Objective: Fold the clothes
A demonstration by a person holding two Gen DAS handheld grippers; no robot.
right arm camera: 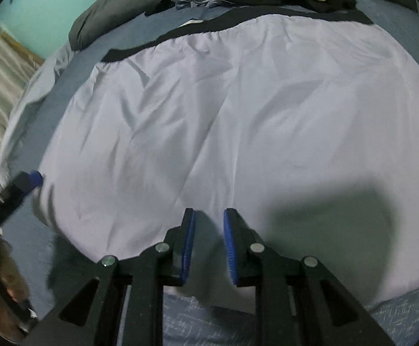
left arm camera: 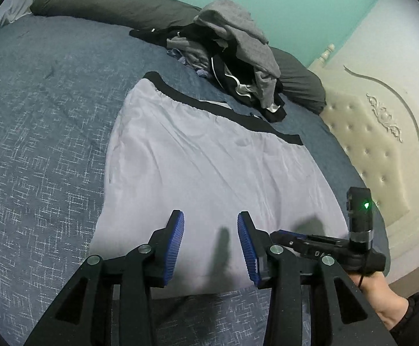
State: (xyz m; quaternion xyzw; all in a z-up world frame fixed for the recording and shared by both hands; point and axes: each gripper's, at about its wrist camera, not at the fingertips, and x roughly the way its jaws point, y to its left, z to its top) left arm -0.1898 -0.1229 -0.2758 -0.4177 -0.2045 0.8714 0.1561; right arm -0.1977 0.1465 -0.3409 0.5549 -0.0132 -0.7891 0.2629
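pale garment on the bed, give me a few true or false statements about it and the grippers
1. The pale garment lies spread flat on the blue bedspread. True.
2. Its black waistband is at the edge nearest the grippers. False: it is at the far edge, toward the clothes pile.
3. The left gripper is open, holding nothing. True.
4. The right gripper is clamped on the waistband. False: it is open, over the near hem.
5. The clothes pile sits on top of the pale garment. False: it lies beyond it.

Both tools (left arm camera: 210, 230) (right arm camera: 208, 225) open, empty.
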